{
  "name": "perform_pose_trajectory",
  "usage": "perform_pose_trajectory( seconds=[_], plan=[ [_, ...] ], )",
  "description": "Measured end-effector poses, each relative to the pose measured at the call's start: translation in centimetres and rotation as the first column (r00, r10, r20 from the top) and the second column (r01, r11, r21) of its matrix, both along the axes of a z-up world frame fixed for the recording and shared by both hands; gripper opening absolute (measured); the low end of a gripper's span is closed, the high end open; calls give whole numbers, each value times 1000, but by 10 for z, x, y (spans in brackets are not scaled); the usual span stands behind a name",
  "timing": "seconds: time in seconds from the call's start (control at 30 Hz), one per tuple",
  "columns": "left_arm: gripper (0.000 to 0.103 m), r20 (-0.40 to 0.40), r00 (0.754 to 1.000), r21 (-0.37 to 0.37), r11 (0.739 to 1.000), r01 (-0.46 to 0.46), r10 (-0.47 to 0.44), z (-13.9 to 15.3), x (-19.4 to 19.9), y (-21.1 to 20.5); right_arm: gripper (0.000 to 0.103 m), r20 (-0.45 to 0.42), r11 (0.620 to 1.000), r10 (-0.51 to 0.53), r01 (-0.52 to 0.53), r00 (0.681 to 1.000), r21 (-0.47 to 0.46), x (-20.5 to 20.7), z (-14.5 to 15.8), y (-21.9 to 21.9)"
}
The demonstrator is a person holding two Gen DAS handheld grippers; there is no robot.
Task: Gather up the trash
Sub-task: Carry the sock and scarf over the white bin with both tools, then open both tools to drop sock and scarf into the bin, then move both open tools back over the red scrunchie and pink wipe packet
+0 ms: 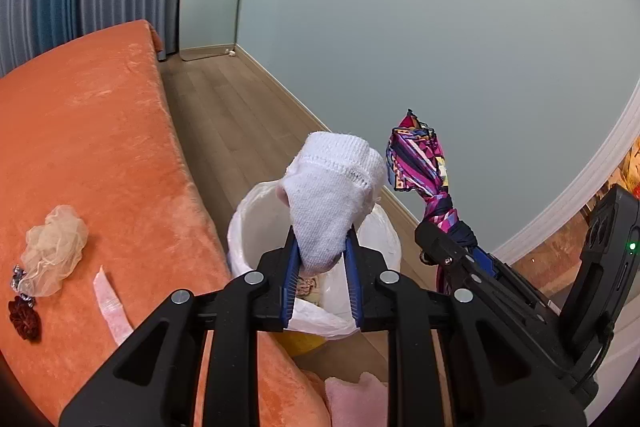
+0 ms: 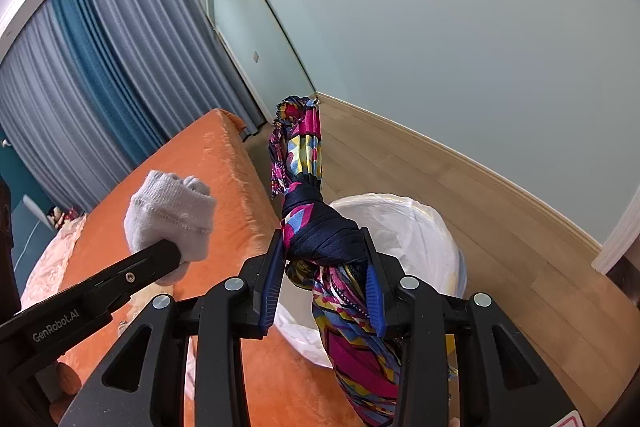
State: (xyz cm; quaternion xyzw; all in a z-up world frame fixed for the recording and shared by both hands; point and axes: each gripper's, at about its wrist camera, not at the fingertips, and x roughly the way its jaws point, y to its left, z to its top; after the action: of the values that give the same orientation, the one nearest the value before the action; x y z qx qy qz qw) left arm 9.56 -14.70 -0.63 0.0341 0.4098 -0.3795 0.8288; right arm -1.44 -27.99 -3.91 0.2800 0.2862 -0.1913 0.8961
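Note:
My left gripper (image 1: 322, 251) is shut on a white sock (image 1: 332, 187) and holds it above a bin lined with a white plastic bag (image 1: 376, 251), which stands on the floor beside the bed. My right gripper (image 2: 324, 255) is shut on a knotted, colourful patterned scarf (image 2: 316, 227), held over the same lined bin (image 2: 420, 227). In the left wrist view the right gripper (image 1: 448, 251) and its scarf (image 1: 418, 159) are just right of the bin. In the right wrist view the left gripper (image 2: 172, 255) and sock (image 2: 172, 215) are to the left, over the bed's edge.
An orange bed cover (image 1: 92, 147) fills the left. On it lie a beige mesh scrunchie (image 1: 56, 247), a dark red scrunchie (image 1: 25, 319) and a pale pink strip (image 1: 110, 303). A pink cloth (image 1: 352, 403) lies at the bottom. Wood floor (image 1: 232, 107), wall and a leaning mirror (image 2: 256, 39) lie beyond.

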Motion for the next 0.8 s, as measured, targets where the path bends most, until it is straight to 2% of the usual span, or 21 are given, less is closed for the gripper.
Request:
perform_pose_trajectory(
  seconds=[0.2,0.23,0.27,0.3,0.33,0.43,0.53,0.8],
  plan=[
    [24,-9,999,16,999,31,-30,-12,3,-24,35,-14,1000,-21,21,1000,16,2,-13,-11],
    [33,-8,1000,20,999,28,-28,-14,4,-27,37,-15,1000,-21,21,1000,17,3,-14,-11],
    [51,-5,1000,23,1000,12,-12,-16,7,-29,38,-17,1000,-22,22,1000,20,4,-16,-11],
    [58,6,1000,28,999,-19,19,-17,10,-29,39,-22,999,-26,27,999,22,10,-17,-12],
    [61,21,999,30,998,-46,46,-18,13,-27,40,-23,999,-33,33,999,25,14,-18,-10],
    [61,15,997,42,996,-74,73,-21,22,-24,43,-35,999,-32,33,999,24,23,-23,-9],
    [61,20,995,48,994,-103,102,-22,29,-15,51,-38,1000,-20,20,999,7,27,-25,-4],
    [61,16,988,55,987,-153,153,-25,34,14,51,-54,999,29,-29,998,-12,34,-23,9]
  ],
)
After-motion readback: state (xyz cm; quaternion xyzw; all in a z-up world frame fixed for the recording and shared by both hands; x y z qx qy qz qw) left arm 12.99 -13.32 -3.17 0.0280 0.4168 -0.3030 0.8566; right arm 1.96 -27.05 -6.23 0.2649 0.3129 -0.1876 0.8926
